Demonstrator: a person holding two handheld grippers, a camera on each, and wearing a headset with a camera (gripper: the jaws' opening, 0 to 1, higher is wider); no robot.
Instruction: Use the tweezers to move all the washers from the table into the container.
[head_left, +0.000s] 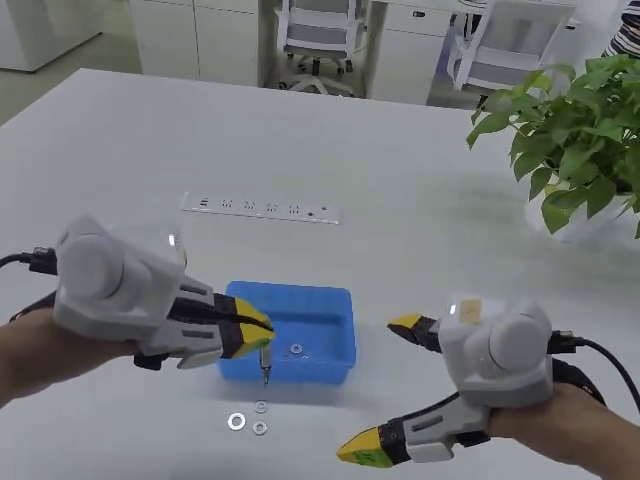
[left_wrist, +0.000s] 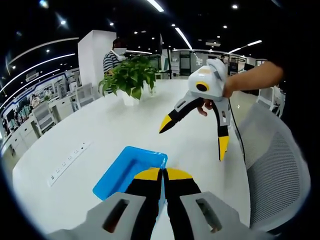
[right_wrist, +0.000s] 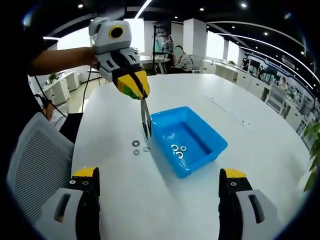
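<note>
Washers (head_left: 260, 428) of flat silver metal, three small rings, lie close together on the white worktop (head_left: 420, 200), just below and in front of the left gripper's tip. A few more washers (right_wrist: 179, 151) already sit inside the shallow blue plastic container (head_left: 335, 300), which lies just beyond that tip.

The left gripper (head_left: 266, 328) is clenched on thin metal tweezers (head_left: 265, 365), which hang point-down from its yellow-and-black jaws. The tweezer points hover beside the near wall of the container, close above the loose washers. Whether a washer is pinched between the points is too small to tell.

The right gripper (head_left: 380, 387) is released, jaws spread wide and holding nothing, hanging off to the side of the container, well apart from the left gripper.

Likely risks: the washers are thin and flat against the worktop, so the points may slide over one or flick it away instead of pinching it. The tweezers could twist within the jaws if the points press hard on the worktop. The points are also close enough to the container wall to nudge it.
</note>
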